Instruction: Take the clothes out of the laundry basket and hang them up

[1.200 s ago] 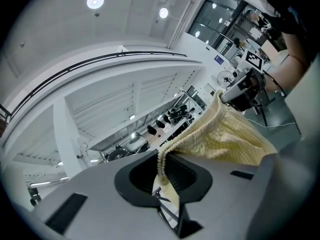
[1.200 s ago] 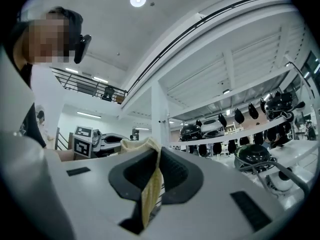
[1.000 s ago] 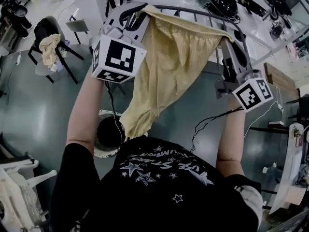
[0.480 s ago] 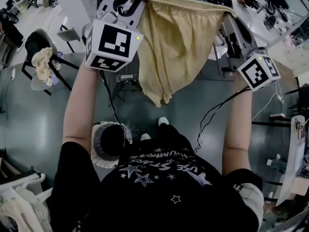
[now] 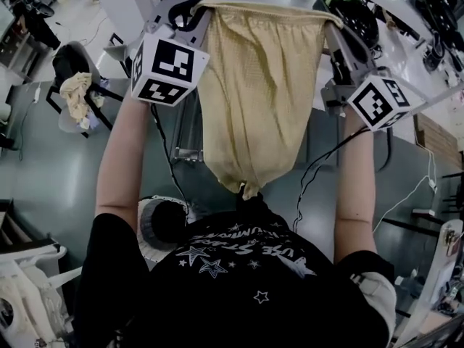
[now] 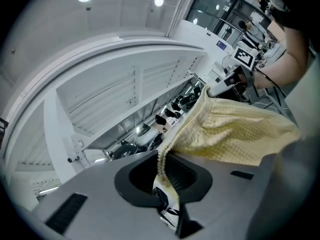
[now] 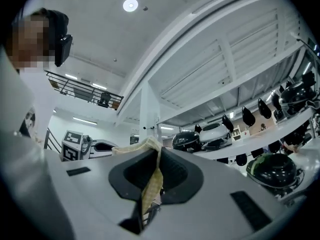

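Shorts [image 5: 257, 100] of yellow mesh hang spread by the waistband between the two tools, well above the laundry basket [image 5: 143, 229]. The left gripper [image 5: 194, 11] is clenched on one end and the right gripper [image 5: 332, 33] on the other (both as a second ago). Then the cloth trailed slantwise leftward. It now hangs straight and broad, and the curved rail behind it has left the view.
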The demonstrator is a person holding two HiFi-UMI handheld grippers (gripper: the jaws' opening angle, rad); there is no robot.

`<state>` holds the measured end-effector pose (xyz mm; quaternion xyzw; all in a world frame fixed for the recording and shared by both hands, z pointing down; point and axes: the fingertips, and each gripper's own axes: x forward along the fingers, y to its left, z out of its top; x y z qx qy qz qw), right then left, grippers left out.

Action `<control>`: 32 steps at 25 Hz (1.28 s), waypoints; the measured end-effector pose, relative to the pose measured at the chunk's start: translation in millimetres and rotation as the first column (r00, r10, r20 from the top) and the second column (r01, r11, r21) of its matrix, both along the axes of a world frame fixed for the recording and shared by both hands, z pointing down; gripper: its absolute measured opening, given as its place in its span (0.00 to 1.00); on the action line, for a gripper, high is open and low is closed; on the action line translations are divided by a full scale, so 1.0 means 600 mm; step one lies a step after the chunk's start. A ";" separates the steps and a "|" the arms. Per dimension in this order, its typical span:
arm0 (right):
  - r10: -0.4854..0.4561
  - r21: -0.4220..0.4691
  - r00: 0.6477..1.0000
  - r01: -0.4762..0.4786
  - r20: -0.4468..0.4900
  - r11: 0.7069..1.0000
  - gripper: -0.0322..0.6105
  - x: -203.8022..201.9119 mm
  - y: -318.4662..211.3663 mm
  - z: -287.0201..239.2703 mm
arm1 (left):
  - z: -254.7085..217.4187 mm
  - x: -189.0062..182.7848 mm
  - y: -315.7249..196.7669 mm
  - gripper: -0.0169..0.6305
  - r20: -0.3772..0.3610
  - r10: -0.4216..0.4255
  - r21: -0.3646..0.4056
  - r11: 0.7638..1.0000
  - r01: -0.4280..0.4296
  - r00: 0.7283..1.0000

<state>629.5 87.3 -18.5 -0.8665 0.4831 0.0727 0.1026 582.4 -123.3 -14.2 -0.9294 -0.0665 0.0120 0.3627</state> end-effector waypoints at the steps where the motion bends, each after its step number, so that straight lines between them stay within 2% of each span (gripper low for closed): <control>1: -0.008 -0.005 1.000 0.008 0.006 1.000 0.10 0.024 -0.009 0.005 | 0.003 0.021 -0.011 0.11 0.006 -0.016 0.002 1.000 0.016 1.000; 10: -0.056 -0.043 0.996 0.058 0.062 0.997 0.10 0.208 -0.063 0.037 | 0.021 0.194 -0.068 0.11 0.053 -0.108 -0.007 0.994 0.108 0.993; 15: -0.038 -0.062 0.996 0.043 0.080 0.997 0.10 0.295 -0.083 0.058 | 0.047 0.298 -0.095 0.11 0.107 -0.117 -0.049 0.991 0.123 0.987; 19: -0.008 -0.111 0.996 0.018 0.091 0.994 0.10 0.358 -0.109 0.081 | 0.071 0.368 -0.120 0.11 0.143 -0.141 -0.054 0.987 0.150 0.980; 27: 0.021 -0.233 0.987 0.016 0.158 0.972 0.10 0.433 -0.146 0.197 | 0.184 0.437 -0.147 0.11 0.262 -0.176 -0.056 0.979 0.197 0.949; 32: 0.074 -0.365 0.981 -0.003 0.181 0.931 0.10 0.467 -0.159 0.288 | 0.273 0.467 -0.151 0.11 0.348 -0.204 -0.002 0.976 0.218 0.915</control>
